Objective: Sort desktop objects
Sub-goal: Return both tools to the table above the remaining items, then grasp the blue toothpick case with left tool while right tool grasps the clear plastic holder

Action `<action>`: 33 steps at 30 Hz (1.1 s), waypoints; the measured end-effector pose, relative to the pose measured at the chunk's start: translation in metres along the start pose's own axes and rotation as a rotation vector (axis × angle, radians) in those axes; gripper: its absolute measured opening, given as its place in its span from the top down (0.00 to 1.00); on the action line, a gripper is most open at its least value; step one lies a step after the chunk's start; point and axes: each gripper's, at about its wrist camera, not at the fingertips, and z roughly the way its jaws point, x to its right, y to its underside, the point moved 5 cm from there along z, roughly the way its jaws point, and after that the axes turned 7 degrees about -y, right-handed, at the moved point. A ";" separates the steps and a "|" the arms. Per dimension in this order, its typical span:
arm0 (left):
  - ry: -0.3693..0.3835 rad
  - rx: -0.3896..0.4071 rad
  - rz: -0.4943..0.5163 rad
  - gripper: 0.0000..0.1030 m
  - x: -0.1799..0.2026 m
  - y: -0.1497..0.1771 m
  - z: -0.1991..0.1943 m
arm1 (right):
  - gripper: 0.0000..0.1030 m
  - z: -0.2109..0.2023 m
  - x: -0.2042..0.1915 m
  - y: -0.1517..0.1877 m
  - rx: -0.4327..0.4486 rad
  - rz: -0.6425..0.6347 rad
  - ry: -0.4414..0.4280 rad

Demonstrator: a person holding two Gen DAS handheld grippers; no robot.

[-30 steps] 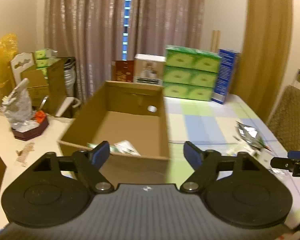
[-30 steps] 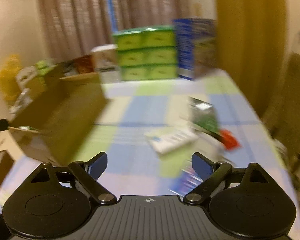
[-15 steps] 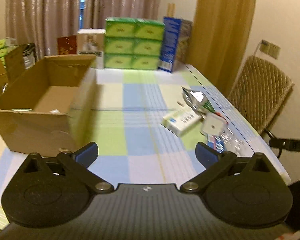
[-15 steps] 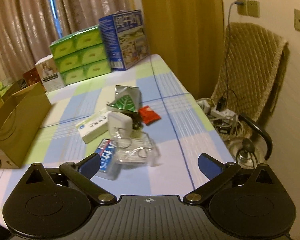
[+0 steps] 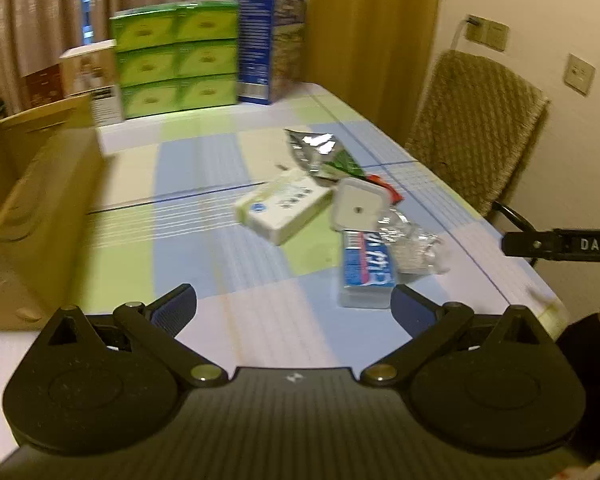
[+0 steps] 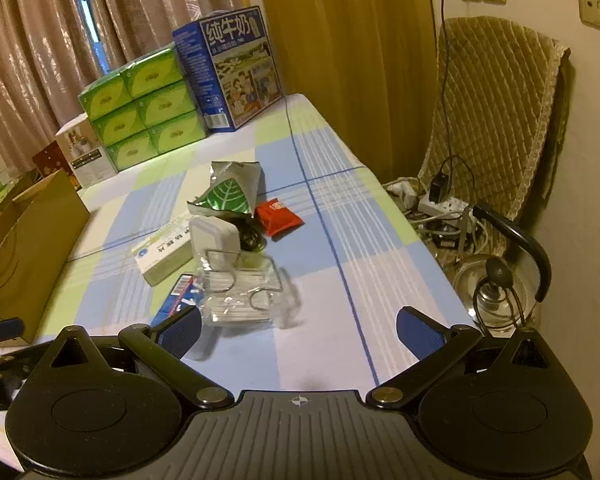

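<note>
Left wrist view: the left hand-held gripper [image 5: 293, 307] hangs with jaws wide apart and empty above the tabletop [image 5: 204, 168]; the toothpaste box [image 5: 366, 270] lies just ahead, touching a crinkled clear bag [image 5: 414, 246].

Right wrist view: the right hand-held gripper [image 6: 298, 326] is likewise spread and empty before the clear bag [image 6: 248, 294]. Overlapping clutter could make one grab drag its neighbours.

Curtained window [image 6: 88, 12], padded chair [image 6: 496, 112]

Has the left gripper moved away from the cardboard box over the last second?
Yes. The left gripper has swung right: the cardboard box, dead ahead a second ago, now sits at the left edge of its view, and the pile around the toothpaste box lies ahead.
</note>
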 end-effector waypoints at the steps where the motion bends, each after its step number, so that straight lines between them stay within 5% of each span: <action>1: 0.011 -0.002 0.011 0.01 0.005 -0.001 0.005 | 0.02 0.002 0.001 0.000 -0.004 0.001 -0.002; 20: 0.142 -0.094 0.160 0.14 0.062 -0.004 0.095 | 0.02 0.048 0.016 0.001 -0.072 -0.007 -0.008; 23: 0.147 -0.115 0.190 0.22 0.067 -0.002 0.109 | 0.02 0.054 0.014 -0.001 -0.077 -0.014 -0.014; 27: 0.143 -0.138 0.191 0.49 0.063 0.003 0.119 | 0.02 0.066 0.003 -0.004 -0.086 -0.034 -0.048; 33: 0.077 -0.138 0.135 0.50 0.025 0.006 0.116 | 0.02 0.093 -0.021 -0.007 -0.105 -0.062 -0.090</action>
